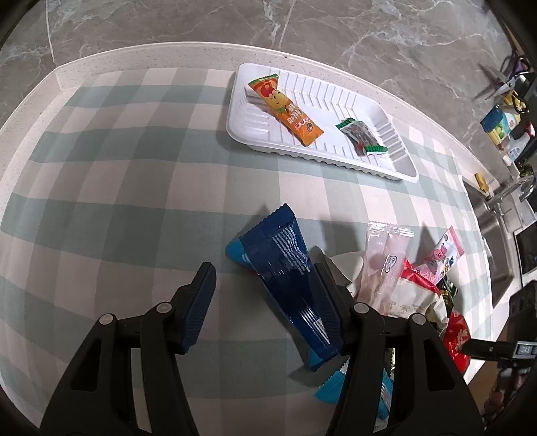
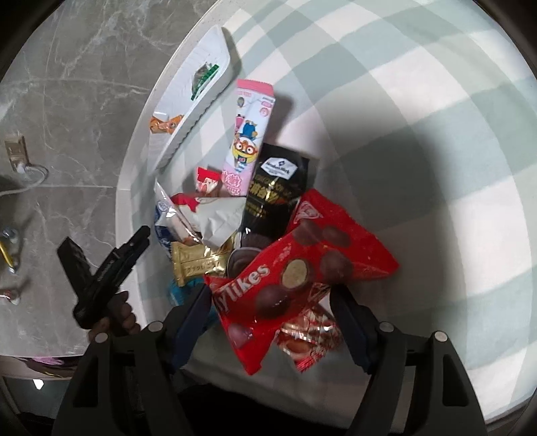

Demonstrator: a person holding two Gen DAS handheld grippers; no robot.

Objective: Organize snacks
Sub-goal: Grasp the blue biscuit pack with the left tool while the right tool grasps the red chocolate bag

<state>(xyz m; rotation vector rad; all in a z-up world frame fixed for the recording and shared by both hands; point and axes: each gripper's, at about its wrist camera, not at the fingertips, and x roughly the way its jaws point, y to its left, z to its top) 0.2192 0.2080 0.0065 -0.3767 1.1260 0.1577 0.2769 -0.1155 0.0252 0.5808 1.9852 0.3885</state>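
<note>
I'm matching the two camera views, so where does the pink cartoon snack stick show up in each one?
Left wrist view: pink cartoon snack stick at the right, behind the snack pile.
Right wrist view: same stick, upper centre, upright above the pile.
Shared landmark: white tray, beyond the stick in both.

A checked cloth (image 1: 134, 187) in pale green, grey and white squares covers the tabletop (image 1: 141, 55), whose bare speckled off-white edge curves around it. Beyond the edge lies a floor (image 1: 302, 26) of grey marble-patterned tiles with pale veins and thin light joints. To the right in the left wrist view, a steel sink (image 1: 493, 241) with a tap (image 1: 510, 193) is set into the surface, and scissors (image 1: 500, 82) hang above some cluttered small items. Light falls from above, throwing soft dark shadows over the cloth.
</note>
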